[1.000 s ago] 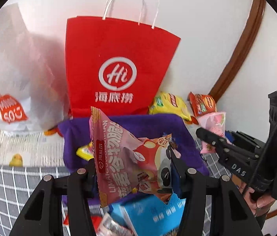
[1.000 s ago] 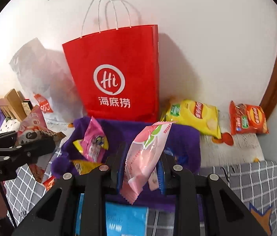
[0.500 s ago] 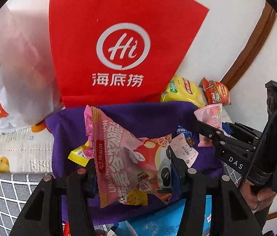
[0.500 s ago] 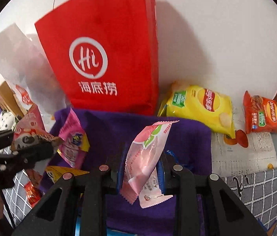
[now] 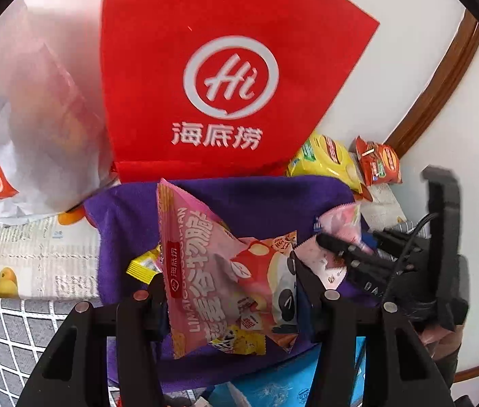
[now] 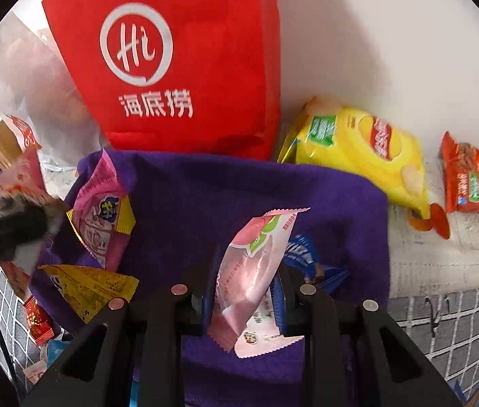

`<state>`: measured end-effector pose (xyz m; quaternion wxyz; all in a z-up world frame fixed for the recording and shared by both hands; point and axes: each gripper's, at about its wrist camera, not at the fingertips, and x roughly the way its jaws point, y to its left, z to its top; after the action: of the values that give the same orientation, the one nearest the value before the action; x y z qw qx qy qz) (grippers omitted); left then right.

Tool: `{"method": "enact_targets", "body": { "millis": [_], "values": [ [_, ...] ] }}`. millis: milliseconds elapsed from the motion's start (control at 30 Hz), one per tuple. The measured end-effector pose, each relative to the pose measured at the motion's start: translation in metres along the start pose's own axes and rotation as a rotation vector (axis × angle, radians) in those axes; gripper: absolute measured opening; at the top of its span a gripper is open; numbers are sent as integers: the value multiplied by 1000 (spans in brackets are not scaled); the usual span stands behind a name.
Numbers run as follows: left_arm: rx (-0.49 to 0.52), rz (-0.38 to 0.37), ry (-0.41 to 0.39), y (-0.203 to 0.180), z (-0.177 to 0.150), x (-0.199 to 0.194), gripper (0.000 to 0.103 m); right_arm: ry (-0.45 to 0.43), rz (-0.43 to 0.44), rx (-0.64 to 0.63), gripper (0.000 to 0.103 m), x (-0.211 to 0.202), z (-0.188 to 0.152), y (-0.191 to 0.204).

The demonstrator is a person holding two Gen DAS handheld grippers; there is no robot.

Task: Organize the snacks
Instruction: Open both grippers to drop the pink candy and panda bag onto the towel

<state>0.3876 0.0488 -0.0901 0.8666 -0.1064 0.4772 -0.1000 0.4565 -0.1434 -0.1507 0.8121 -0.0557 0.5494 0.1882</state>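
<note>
My left gripper is shut on a pink and red snack bag with a panda print, held over the purple cloth bin. My right gripper is shut on a pale pink peach snack packet, also over the purple bin. In the bin lie a magenta packet, a yellow packet and a blue packet. The right gripper shows in the left wrist view, the left one in the right wrist view.
A red paper bag stands behind the bin against the white wall. A white plastic bag is to its left. A yellow chip bag and an orange chip bag lie right of the bin. Grey checked cloth covers the front.
Both grippers have moved forward and down toward the purple bin, each still holding its packet. The red bag and bin now fill more of both views.
</note>
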Motion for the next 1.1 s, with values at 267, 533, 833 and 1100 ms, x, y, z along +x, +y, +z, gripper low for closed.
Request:
{"method": "enact_targets", "body": {
  "millis": [267,533,833,1100],
  "values": [
    [-15,0,18,5,-1,5,53,71,24,-16,28,22,-4,5],
    [-38,-1,91,3,-4,33,53,14,-3,-26,54,3,0,-3],
    [-50,21,133,-1,-8,51,53,-71,-37,7,54,-36,8,-7],
    [-48,35,133,-2,-6,53,55,-113,-65,1,55,-56,8,-7]
  ]
}}
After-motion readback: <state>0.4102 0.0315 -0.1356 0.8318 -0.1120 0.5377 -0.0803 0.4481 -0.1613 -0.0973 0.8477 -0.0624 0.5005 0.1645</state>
